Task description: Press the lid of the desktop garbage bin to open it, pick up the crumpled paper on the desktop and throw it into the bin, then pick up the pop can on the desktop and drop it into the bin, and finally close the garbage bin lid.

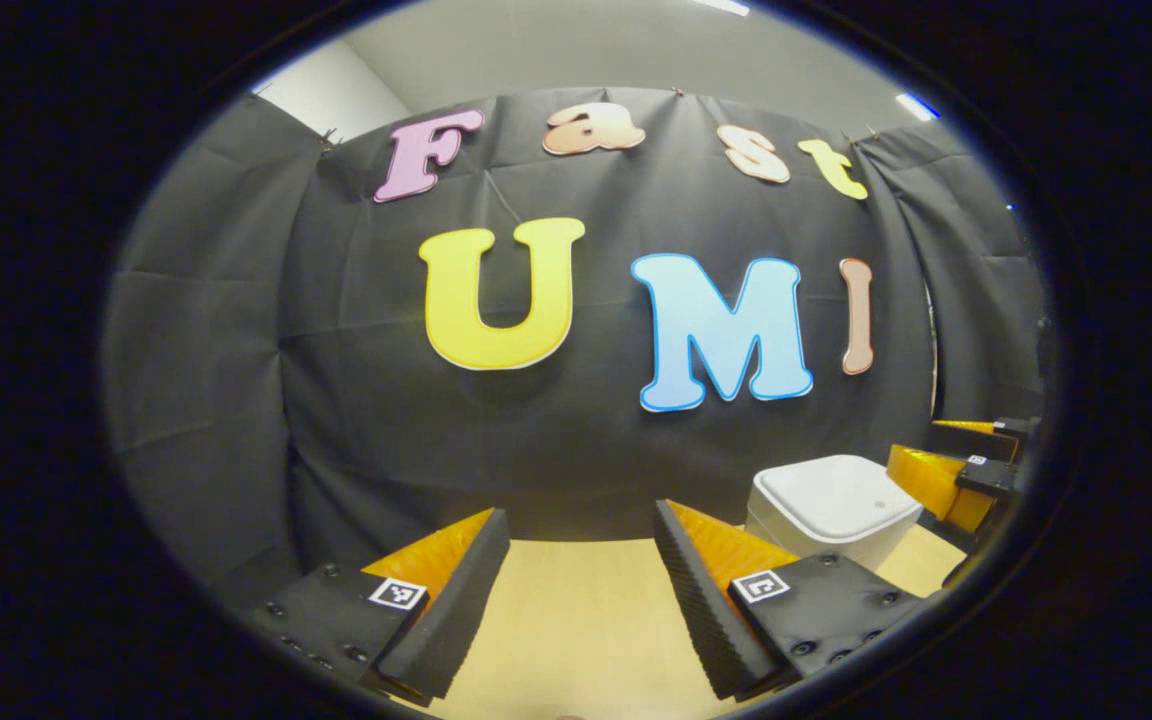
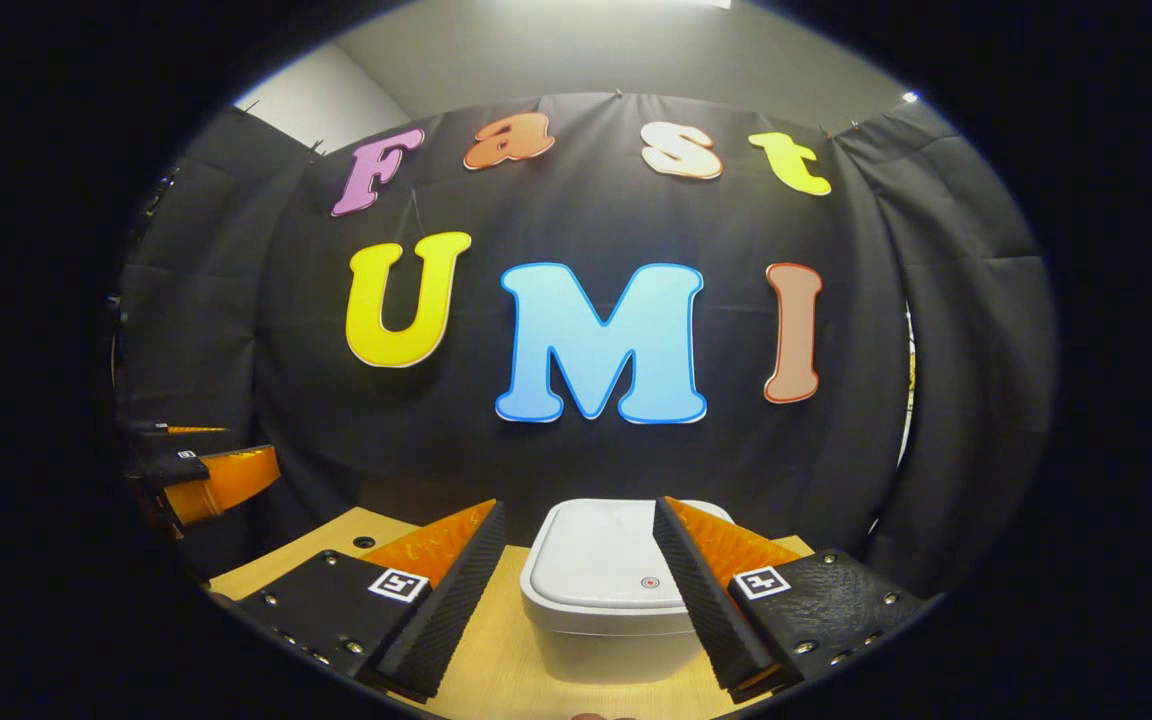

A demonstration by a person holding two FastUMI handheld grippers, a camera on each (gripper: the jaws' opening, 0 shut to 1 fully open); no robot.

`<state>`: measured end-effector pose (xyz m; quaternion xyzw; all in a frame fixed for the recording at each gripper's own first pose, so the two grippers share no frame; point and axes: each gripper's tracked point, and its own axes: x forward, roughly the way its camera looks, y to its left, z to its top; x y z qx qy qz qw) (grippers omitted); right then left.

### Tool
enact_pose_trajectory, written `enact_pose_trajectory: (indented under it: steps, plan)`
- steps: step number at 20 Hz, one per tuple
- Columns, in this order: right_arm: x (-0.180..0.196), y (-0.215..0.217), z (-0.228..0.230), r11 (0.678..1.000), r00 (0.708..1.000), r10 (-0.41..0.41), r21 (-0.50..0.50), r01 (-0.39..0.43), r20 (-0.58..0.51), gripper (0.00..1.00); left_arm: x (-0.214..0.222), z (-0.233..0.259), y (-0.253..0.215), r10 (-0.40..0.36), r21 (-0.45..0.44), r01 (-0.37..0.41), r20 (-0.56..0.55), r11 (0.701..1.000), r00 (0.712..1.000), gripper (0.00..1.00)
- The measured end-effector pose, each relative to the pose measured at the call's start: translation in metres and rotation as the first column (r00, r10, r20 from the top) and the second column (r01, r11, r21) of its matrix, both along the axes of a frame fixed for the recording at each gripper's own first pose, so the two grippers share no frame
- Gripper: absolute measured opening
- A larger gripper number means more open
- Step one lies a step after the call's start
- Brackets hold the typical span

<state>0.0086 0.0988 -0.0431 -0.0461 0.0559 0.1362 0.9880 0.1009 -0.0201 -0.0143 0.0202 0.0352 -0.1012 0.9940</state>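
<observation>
Two grippers hang with jaws spread, pinching nothing. Your right gripper (image 2: 579,560) faces the garbage bin (image 2: 608,600) on the desk (image 2: 496,670), lid (image 2: 601,560) closed. Bring one finger down squarely on the lid near its small front dot; keep your left gripper (image 1: 581,570) beside the bin.

A staged recording booth rather than a home: black cloth walls (image 2: 936,330) hang beyond the fingers, enclosing a pale wooden desktop (image 1: 576,620) under ceiling lights (image 1: 916,105).
</observation>
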Motion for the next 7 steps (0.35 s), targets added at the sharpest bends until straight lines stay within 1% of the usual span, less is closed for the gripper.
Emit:
enact_pose_trajectory:
  steps: [3, 7]
  plan:
    - [-0.014, 0.002, 0.011, 1.000, 0.999, -0.011, -0.006, 0.012, 0.035, 0.95, -0.013, 0.007, -0.004, -0.020, -0.026, 0.020, 0.020, 0.999, 1.000, 0.97]
    - [-0.028, -0.002, 0.015, 0.998, 0.998, -0.054, 0.011, 0.054, 0.041, 0.95, -0.021, 0.017, -0.013, -0.065, -0.026, 0.066, 0.050, 0.997, 0.997, 0.97]
